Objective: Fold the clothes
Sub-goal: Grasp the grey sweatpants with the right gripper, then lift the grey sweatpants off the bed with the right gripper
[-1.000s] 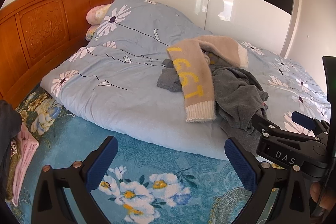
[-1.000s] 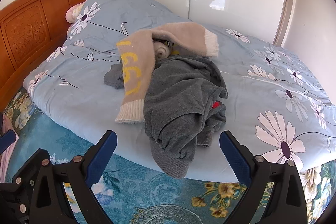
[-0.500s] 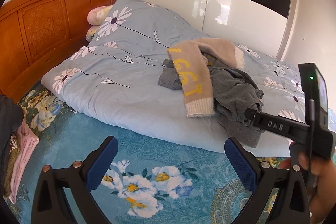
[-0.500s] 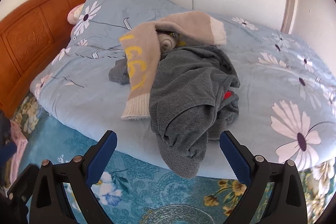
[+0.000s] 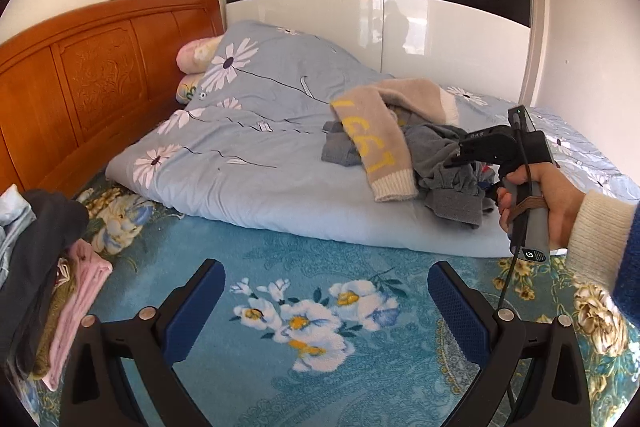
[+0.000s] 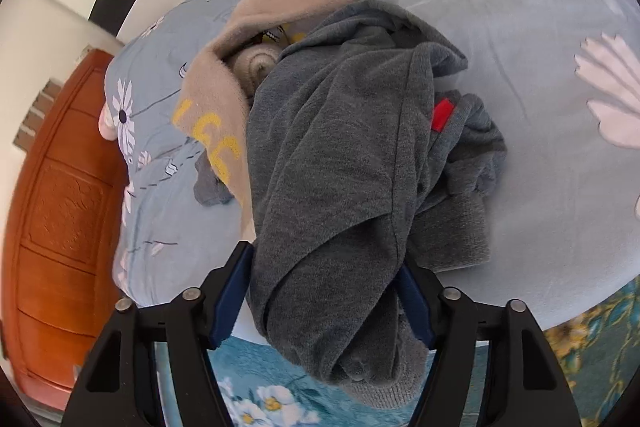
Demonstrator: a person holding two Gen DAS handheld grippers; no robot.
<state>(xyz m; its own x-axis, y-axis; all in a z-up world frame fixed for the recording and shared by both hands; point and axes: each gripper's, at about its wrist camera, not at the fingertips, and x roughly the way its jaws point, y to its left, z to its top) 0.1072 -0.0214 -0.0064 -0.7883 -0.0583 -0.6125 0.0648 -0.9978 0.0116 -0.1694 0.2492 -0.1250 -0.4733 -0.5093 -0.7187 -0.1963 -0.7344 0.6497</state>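
My right gripper (image 6: 324, 301) has just been closing on the grey sweatshirt (image 6: 340, 155), heaped with a beige sweater (image 5: 376, 143) at two o'clock on the bed (image 5: 248, 187). Left gripper (image 5: 326, 301) fingers apart, empty. Folded stack (image 5: 52, 291) at nine; both tops remain unfolded.

You have 2 grippers (image 5: 326, 307) (image 6: 324, 291) in view — and 2 loose garments on the bed: 1 grey sweatshirt (image 6: 340, 167), 1 beige sweater (image 5: 380, 143). There are 2 pillows (image 5: 198, 49) by the headboard — plus 1 stack of folded clothes (image 5: 52, 291).
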